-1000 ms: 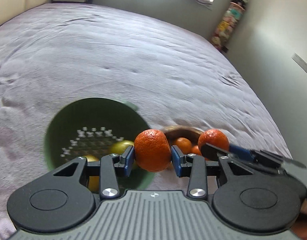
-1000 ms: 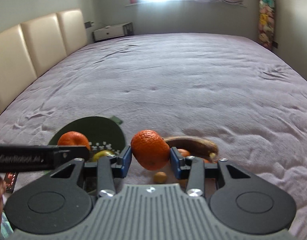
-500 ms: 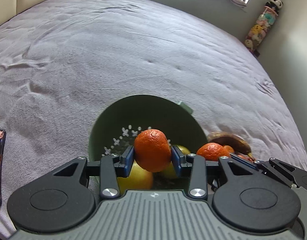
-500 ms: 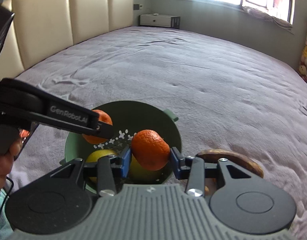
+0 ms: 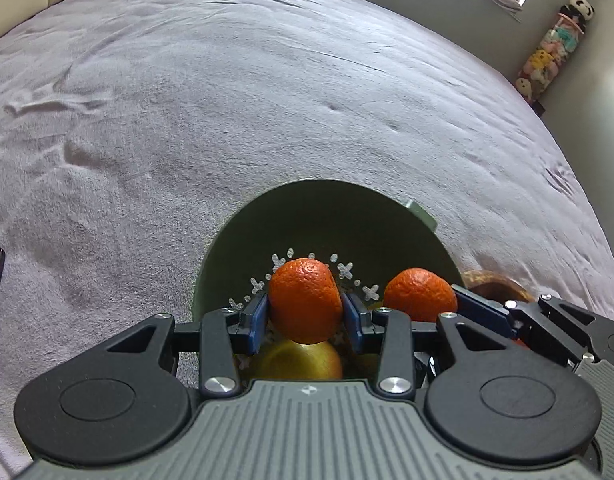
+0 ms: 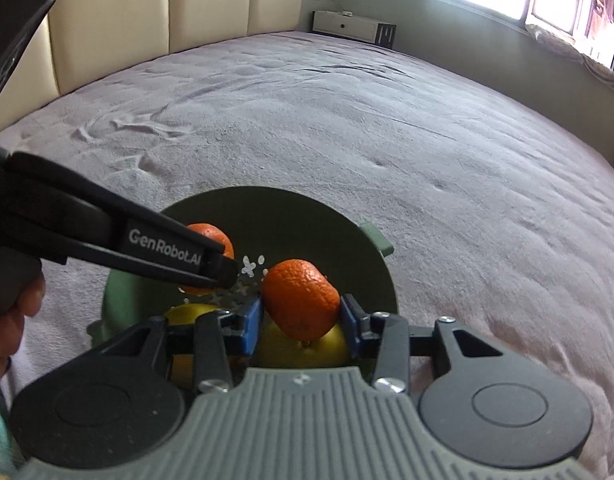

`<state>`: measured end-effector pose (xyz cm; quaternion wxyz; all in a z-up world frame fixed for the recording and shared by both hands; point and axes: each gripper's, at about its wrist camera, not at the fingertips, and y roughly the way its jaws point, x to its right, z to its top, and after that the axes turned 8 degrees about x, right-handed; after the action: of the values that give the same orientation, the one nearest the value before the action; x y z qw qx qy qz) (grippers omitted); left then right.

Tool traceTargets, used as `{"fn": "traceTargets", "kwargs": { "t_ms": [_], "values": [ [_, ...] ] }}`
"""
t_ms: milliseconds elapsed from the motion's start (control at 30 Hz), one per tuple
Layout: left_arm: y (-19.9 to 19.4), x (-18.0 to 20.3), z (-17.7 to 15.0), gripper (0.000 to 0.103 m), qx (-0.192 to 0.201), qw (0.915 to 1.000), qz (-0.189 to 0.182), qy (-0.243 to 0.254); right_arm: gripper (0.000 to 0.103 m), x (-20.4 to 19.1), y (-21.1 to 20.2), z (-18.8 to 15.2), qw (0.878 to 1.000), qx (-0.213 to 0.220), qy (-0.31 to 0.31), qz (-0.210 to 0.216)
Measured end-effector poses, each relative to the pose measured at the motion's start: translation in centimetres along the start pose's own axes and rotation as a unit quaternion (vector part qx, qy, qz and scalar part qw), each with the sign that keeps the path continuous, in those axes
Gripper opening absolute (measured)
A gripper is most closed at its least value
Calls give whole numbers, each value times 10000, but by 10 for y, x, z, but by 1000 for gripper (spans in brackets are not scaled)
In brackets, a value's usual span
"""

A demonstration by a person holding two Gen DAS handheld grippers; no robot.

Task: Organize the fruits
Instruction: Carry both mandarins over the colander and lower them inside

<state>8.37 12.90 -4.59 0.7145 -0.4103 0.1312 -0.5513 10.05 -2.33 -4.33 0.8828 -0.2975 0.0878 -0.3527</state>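
Left claw (image 5: pixel 305 312) around mandarin (image 5: pixel 305 299)

Both wrist views down, close, sharing colander (image 5: pixel 243 240)

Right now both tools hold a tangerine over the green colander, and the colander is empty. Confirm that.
Not quite. The left tool and right tool each hold a tangerine over the green colander, but yellow fruit already lies inside, as the right wrist view shows.

Left gripper (image 5: pixel 305 317) with its tangerine (image 5: pixel 305 300) shifted from beside the green bowl (image 5: pixel 307 216) to over its inside, right gripper (image 6: pixel 301 319) with its tangerine (image 6: pixel 301 298) moved from the brown dish to over the green bowl, both lower, nearer the yellow fruit (image 5: pixel 297 360) in the green bowl
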Motion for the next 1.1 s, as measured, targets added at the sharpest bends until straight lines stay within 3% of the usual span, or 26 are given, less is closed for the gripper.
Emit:
{"fn": "traceTargets", "kwargs": {
  "t_ms": [300,567,967,1100],
  "values": [
    [13,-7,-1,44,-9,9998,58,-196,38,2,24,6,9991,121,-397,93],
    [21,-2,-2,45,-15,9998,203,-36,38,5,44,2,9988,-154,-413,213],
    [21,2,-2,45,19,9996,245,131,37,12,44,-2,9993,-179,-309,101],
    [23,2,-3,45,7,9993,311,192,41,10,40,-3,9992,-150,-370,51]
  ]
}}
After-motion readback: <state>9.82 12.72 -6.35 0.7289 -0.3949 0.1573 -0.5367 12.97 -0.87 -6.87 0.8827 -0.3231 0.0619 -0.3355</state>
